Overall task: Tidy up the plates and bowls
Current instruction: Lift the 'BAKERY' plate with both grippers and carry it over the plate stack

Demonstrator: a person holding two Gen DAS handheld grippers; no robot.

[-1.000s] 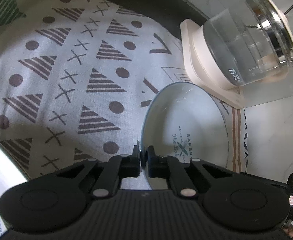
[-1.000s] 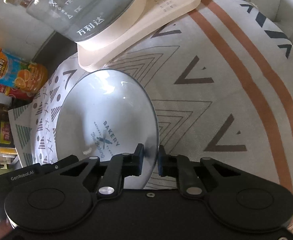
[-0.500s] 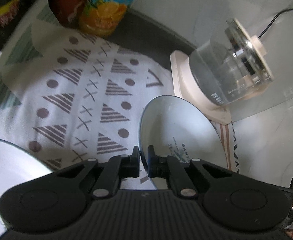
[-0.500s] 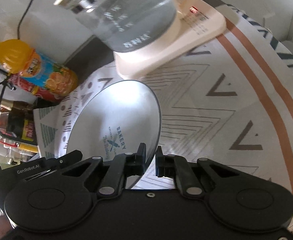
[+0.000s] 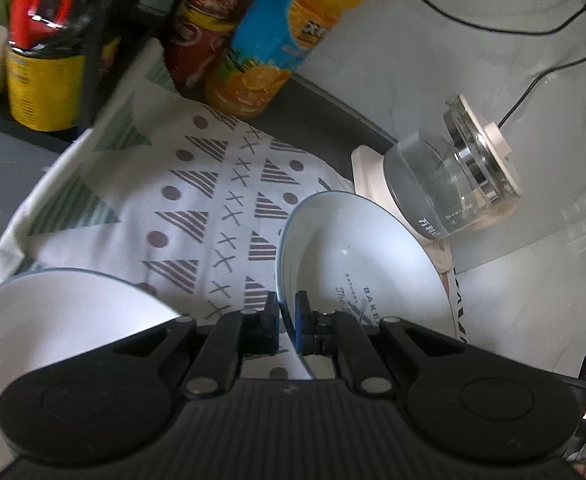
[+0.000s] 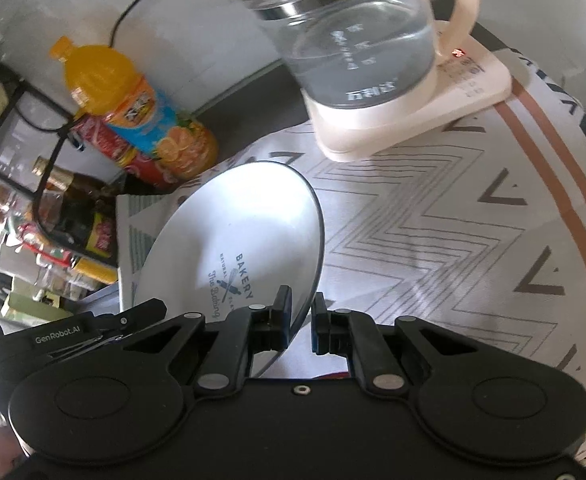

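Observation:
A white shallow bowl (image 5: 365, 248) with a thin blue rim and "BAKERY" print hangs tilted above the patterned cloth (image 5: 197, 200). My left gripper (image 5: 287, 308) is shut on its left rim. In the right wrist view the same bowl (image 6: 245, 216) has my right gripper (image 6: 302, 308) shut on its right rim, and the left gripper's black housing (image 6: 73, 330) shows at the bowl's far side. A second white plate (image 5: 53, 320) lies on the cloth at the lower left of the left wrist view, partly hidden by the gripper body.
A glass kettle (image 6: 353, 40) on a cream base stands at the cloth's back edge, cables behind it. An orange juice bottle (image 5: 285, 32) and a red cola bottle (image 5: 213, 20) stand by the wall. A rack of jars and bottles (image 6: 53, 200) is at the left.
Both grippers have risen with the bowl held between them. The cloth and kettle look farther away now, and the bottles and rack have come into view.

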